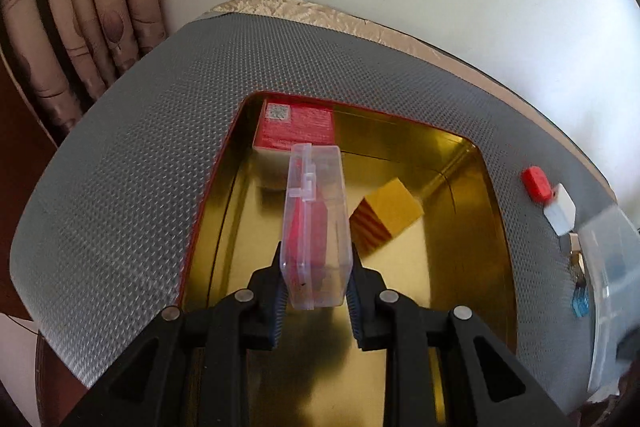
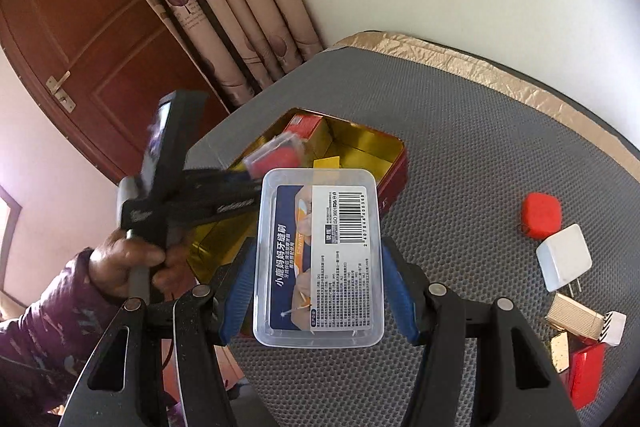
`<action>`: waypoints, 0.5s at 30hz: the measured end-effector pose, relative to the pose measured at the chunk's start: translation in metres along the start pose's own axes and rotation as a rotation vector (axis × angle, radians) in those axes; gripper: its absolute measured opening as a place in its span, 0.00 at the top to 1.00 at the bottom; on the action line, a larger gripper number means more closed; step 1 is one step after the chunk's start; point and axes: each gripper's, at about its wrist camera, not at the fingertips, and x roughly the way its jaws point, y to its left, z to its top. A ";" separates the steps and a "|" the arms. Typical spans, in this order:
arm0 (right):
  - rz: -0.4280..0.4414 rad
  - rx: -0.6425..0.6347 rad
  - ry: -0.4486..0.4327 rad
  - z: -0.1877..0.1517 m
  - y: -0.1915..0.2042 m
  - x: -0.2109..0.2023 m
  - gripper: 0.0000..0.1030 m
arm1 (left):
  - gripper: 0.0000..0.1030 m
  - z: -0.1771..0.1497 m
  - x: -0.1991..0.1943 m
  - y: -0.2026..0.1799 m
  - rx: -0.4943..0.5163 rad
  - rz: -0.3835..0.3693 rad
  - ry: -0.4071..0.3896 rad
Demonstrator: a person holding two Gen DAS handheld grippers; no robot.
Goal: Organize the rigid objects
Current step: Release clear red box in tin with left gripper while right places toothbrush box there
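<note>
Left hand-held gripper pinching small clear case above gold tin; right hand-held gripper clamping labelled clear box. Risk: smooth case slipping, hitting yellow block.

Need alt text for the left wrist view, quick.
The left hand-held gripper holds a small clear case with red contents over an open gold-lined tin. Inside the tin lie a red box and a yellow block.

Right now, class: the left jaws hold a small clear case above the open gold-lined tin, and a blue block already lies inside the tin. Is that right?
Not quite. The block inside the tin is yellow, not blue, as the left wrist view shows. The left gripper does hold the small clear case above it.
</note>
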 end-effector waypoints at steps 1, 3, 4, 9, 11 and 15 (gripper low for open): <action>0.000 -0.002 -0.001 0.001 0.002 0.000 0.46 | 0.75 0.001 0.000 0.000 0.000 0.009 -0.001; 0.010 -0.004 -0.003 0.004 0.006 0.000 0.46 | 0.75 -0.001 -0.007 -0.001 0.005 0.045 -0.009; 0.013 -0.007 -0.005 0.005 0.008 0.001 0.46 | 0.75 -0.004 -0.014 -0.001 0.004 0.065 -0.026; 0.031 -0.009 0.013 0.015 0.023 0.016 0.46 | 0.68 -0.022 -0.064 0.001 -0.008 0.169 -0.135; 0.038 -0.003 0.034 0.018 0.028 0.026 0.46 | 0.65 -0.031 -0.087 0.004 -0.013 0.186 -0.168; 0.055 0.027 0.093 0.023 0.038 0.057 0.46 | 0.61 -0.062 -0.124 0.011 -0.118 0.147 -0.192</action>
